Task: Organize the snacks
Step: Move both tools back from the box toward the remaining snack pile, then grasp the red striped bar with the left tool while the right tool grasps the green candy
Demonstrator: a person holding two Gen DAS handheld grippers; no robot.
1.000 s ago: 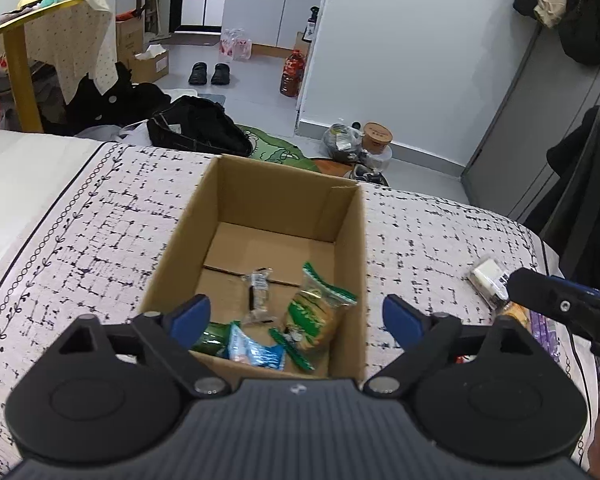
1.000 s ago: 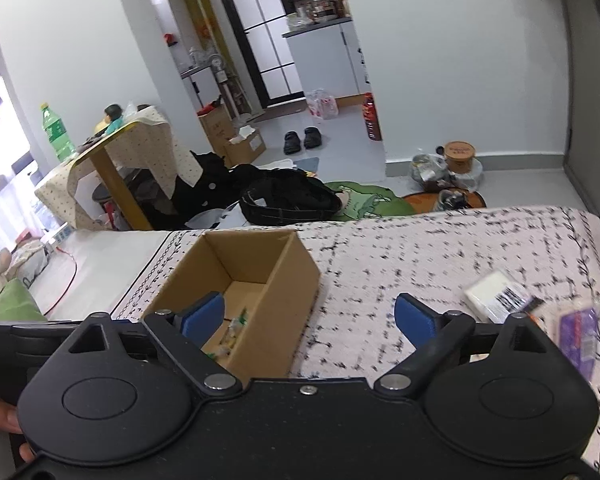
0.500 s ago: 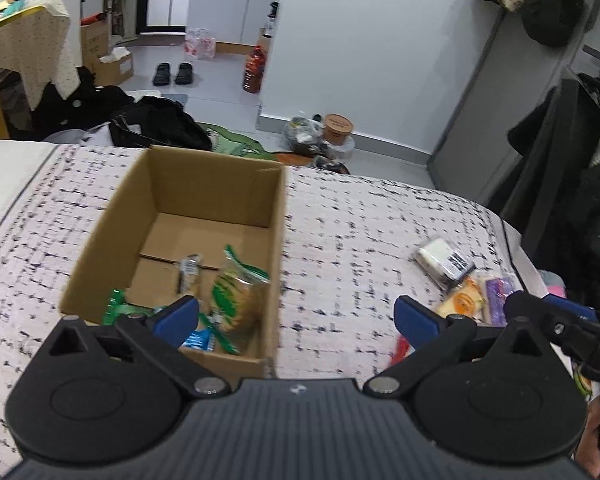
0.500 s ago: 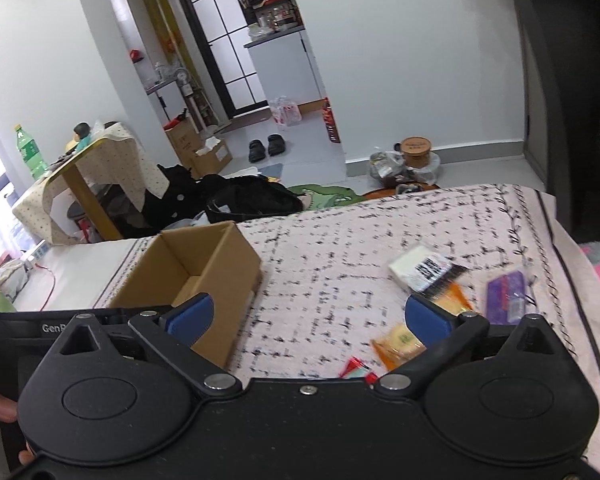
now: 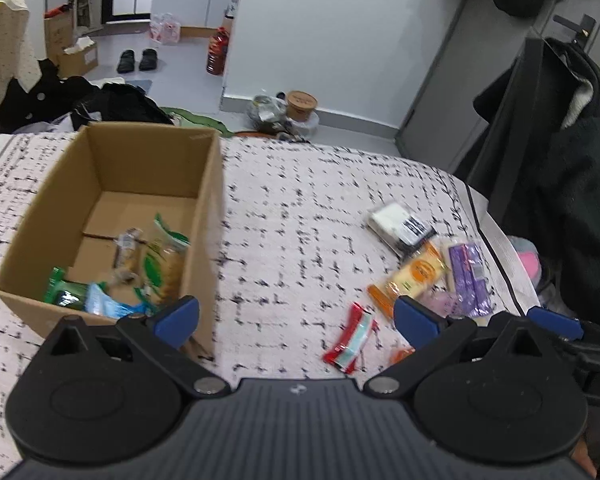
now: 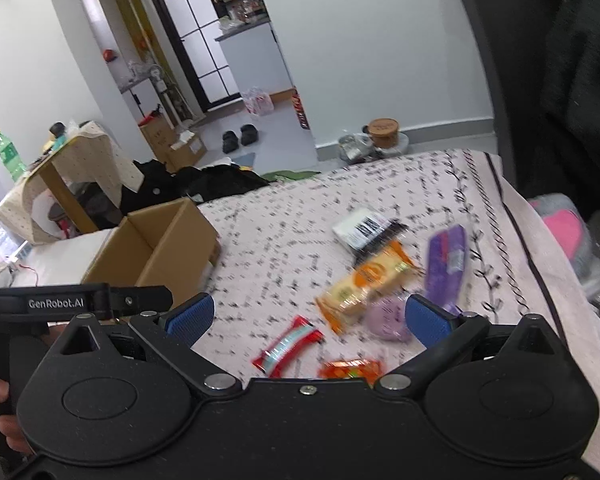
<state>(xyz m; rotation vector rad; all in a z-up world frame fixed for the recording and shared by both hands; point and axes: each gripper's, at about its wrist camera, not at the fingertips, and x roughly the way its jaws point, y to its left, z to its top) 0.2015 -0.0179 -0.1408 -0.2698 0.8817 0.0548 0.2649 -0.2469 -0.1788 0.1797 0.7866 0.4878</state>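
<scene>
Left wrist view shows the left gripper [image 5: 296, 318] with its jaws spread as wide as they go and nothing between them, the blue pads framing bare patterned cloth. A second ago this same view sat squarely over the cardboard box [image 5: 210, 216], which filled the middle of the picture; now the box has slid off to about 9 o'clock and the loose snacks on the bed [image 5: 300, 216] have come in at 2 to 3 o'clock. The box already holds several packets, among them a green-and-yellow bag [image 5: 165, 266] leaning on its right wall and a light blue packet [image 5: 104, 304] near the front corner. Just past the pads, at 1 o'clock, lies a red and pale-blue wrapper [image 5: 350, 338]; farther out at 2 o'clock are an orange pack [image 5: 410, 276], a purple pack [image 5: 468, 276] and a white pack with a barcode [image 5: 400, 226]. In the right wrist view the right gripper [image 6: 306, 316] is likewise fully open and empty, and it too has swung away from the box toward the pile: the red wrapper [image 6: 288, 346] and a small orange packet [image 6: 350, 369] lie low between its pads, with a round lilac piece [image 6: 386, 316] by the right pad. I read this as a drop just finished and both hands turning back for the next pick, the red wrapper being the nearest candidate; roughly half the snacks seem left outside.
</scene>
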